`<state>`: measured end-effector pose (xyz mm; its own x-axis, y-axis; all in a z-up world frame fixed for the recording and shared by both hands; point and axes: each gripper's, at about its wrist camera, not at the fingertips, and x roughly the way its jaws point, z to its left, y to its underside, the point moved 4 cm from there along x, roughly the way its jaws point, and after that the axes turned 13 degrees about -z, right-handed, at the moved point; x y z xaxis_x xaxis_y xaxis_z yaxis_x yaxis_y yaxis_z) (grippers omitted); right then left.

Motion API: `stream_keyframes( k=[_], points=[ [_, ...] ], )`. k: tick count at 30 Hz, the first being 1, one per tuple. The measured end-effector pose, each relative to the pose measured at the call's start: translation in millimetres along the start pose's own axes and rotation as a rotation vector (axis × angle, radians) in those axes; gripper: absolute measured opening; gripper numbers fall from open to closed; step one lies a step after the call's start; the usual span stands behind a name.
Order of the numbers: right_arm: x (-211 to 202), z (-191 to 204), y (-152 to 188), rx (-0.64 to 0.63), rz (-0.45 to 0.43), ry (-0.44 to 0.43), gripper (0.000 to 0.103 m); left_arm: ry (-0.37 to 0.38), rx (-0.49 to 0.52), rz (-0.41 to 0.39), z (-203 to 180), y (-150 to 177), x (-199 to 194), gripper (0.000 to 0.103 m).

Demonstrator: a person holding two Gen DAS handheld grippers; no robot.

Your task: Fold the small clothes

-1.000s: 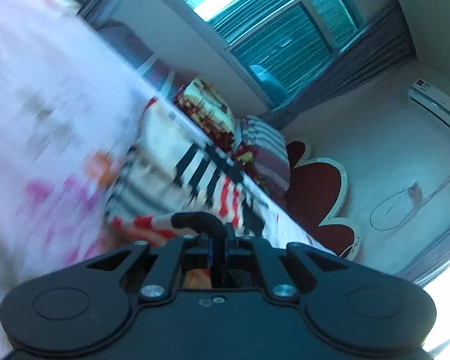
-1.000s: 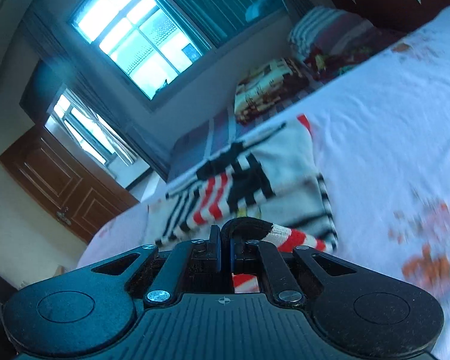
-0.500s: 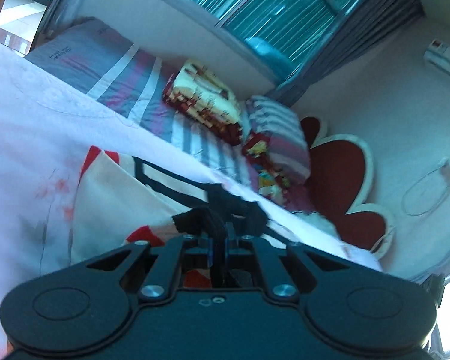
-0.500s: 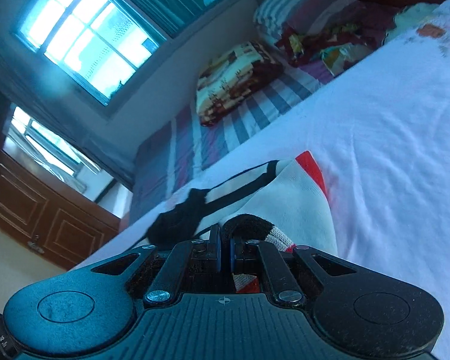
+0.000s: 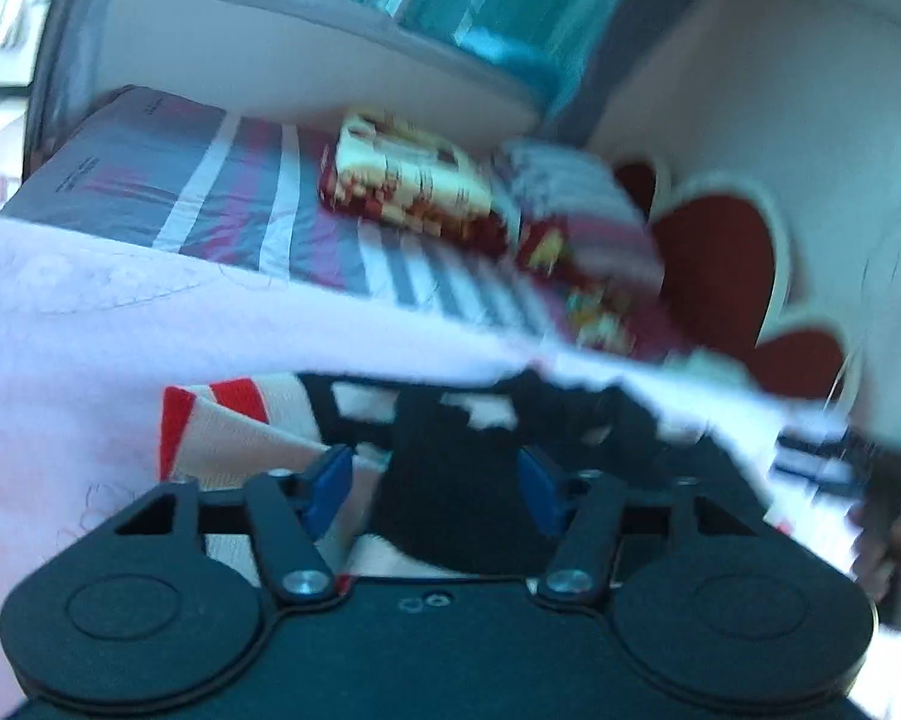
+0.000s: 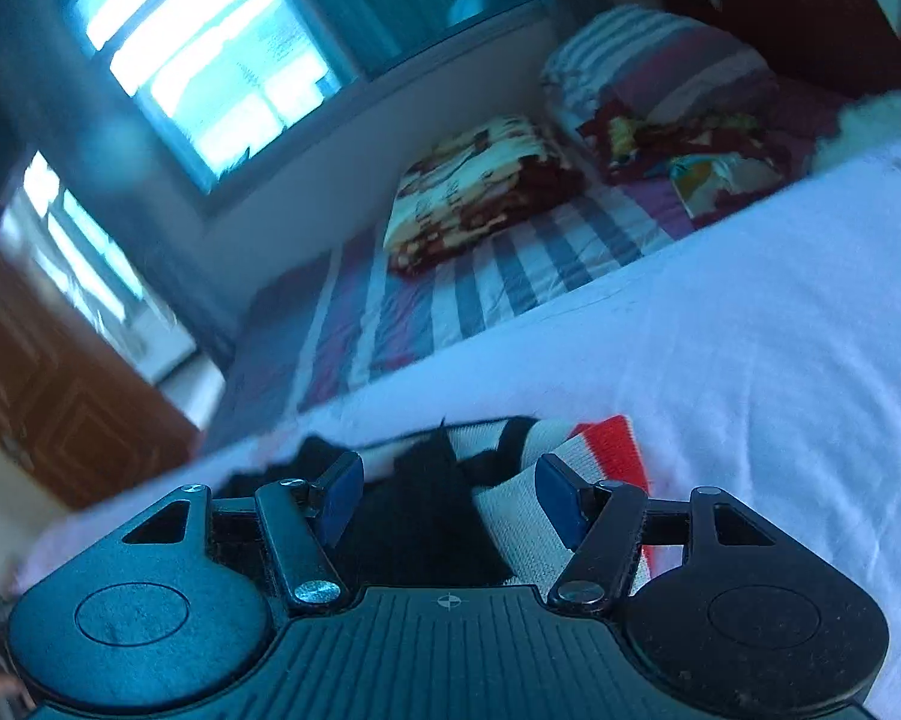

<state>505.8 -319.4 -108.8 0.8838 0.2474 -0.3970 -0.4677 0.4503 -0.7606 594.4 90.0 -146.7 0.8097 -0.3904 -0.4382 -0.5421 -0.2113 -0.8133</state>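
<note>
A small knit garment [image 5: 240,432], cream with red and black stripes, lies folded on the white bed sheet [image 5: 90,330]. My left gripper [image 5: 438,480] sits low over its black part, jaws opening, blue pads [image 5: 330,480] apart with cloth lying between them but not pinched. In the right wrist view the same garment [image 6: 606,438] lies under my right gripper [image 6: 450,492]. Its jaws are opening too, and its blue pads [image 6: 555,495] stand clear of the knit fabric between them.
Beyond the white sheet runs a striped grey and purple bedspread [image 6: 450,300] with a patterned folded blanket [image 6: 480,180] and a striped pillow [image 6: 648,72]. A red headboard [image 5: 714,264] stands at the right. A window [image 6: 210,60] and a wooden door [image 6: 42,408] lie further off.
Both grippers carried the garment's edge forward and down over itself, then their jaws went from shut on the cloth to apart, letting it go. The garment now lies flatter and shorter.
</note>
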Motion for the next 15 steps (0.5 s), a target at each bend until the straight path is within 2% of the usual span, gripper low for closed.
stream_keyframes(
  k=[2,3,4,5,6,7,8,10,15],
  points=[
    [9.1,11.9,10.7,-0.089,0.038,0.005,0.064,-0.009,0.057,0.038,-4.9,1.4,10.3,0.053],
    [15.5,17.1,19.2,-0.139,0.061,0.017,0.064,-0.016,0.080,0.045,-6.7,2.7,12.7,0.049],
    [21.0,22.0,25.3,-0.201,0.082,0.037,0.059,-0.036,0.115,0.050,-9.5,4.3,14.4,0.044],
    [26.5,27.0,32.2,-0.276,0.106,0.069,0.049,-0.062,0.153,0.048,-11.5,5.5,14.7,0.033],
    [40.9,29.0,44.2,-0.352,0.116,0.101,0.046,-0.080,0.161,0.043,-10.6,6.5,13.4,0.017],
    [41.5,34.9,48.1,-0.403,0.110,0.105,0.034,-0.086,0.146,0.040,-8.6,5.4,13.7,0.008],
    [41.1,39.6,50.0,-0.430,0.101,0.104,0.014,-0.077,0.112,0.036,-4.8,4.1,13.0,0.004],
    [39.4,41.0,54.0,-0.446,0.081,0.115,0.003,-0.079,0.084,0.014,-1.2,2.5,7.1,0.004],
    [21.4,44.4,37.4,-0.411,-0.077,0.103,0.003,-0.090,0.088,-0.142,-9.7,-20.8,-12.8,0.003]
  ],
)
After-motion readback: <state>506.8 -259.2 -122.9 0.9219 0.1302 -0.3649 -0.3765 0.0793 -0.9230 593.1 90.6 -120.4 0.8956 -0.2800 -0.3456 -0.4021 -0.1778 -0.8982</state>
